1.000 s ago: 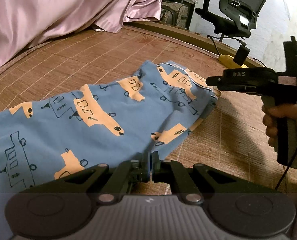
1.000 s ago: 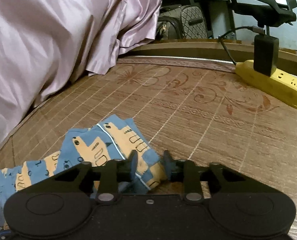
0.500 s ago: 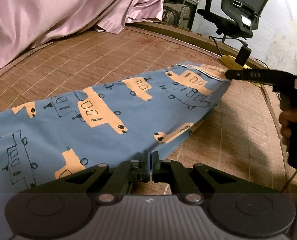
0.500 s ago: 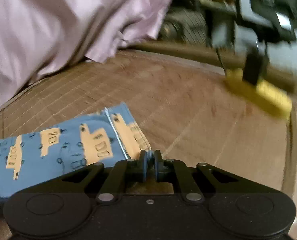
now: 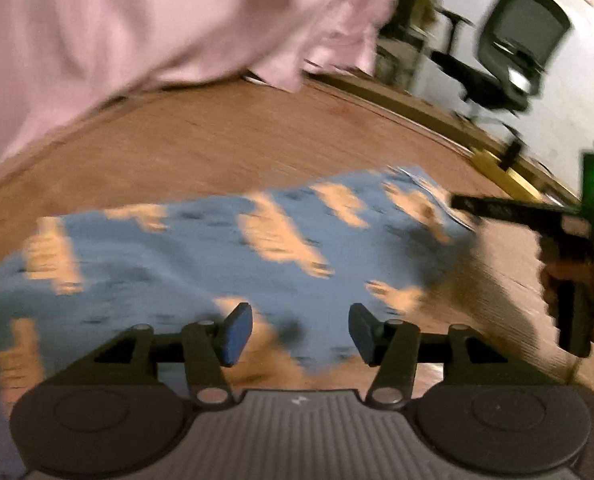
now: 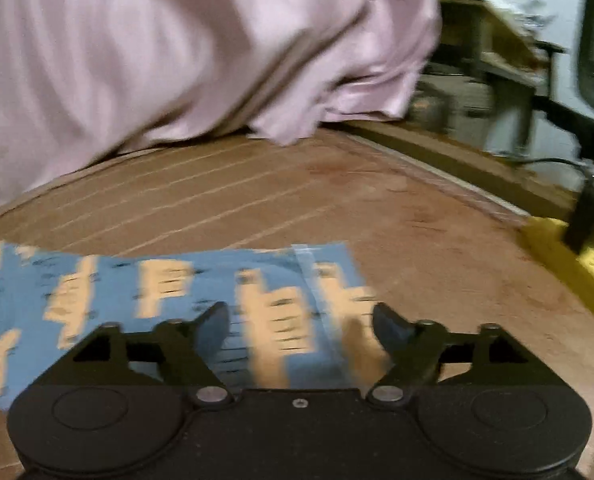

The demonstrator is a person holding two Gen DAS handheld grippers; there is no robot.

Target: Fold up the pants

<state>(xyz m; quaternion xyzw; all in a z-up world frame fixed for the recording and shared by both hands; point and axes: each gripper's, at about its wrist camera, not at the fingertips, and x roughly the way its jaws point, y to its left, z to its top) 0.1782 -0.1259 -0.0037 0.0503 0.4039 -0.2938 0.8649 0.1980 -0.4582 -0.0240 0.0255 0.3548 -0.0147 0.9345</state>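
We let go of the pants [image 5: 201, 256] — both grippers opening.
Left gripper [image 5: 300, 330] and right gripper [image 6: 300, 326] part with cloth seemingly loose between them; we lift clear of the mat's [image 6: 225, 200] right edge without dragging it.

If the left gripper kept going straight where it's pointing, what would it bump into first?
Most likely the blue pants, which lie on the mat right ahead of the left gripper, whose jaws are opening. The picture is blurry, so depth is uncertain.
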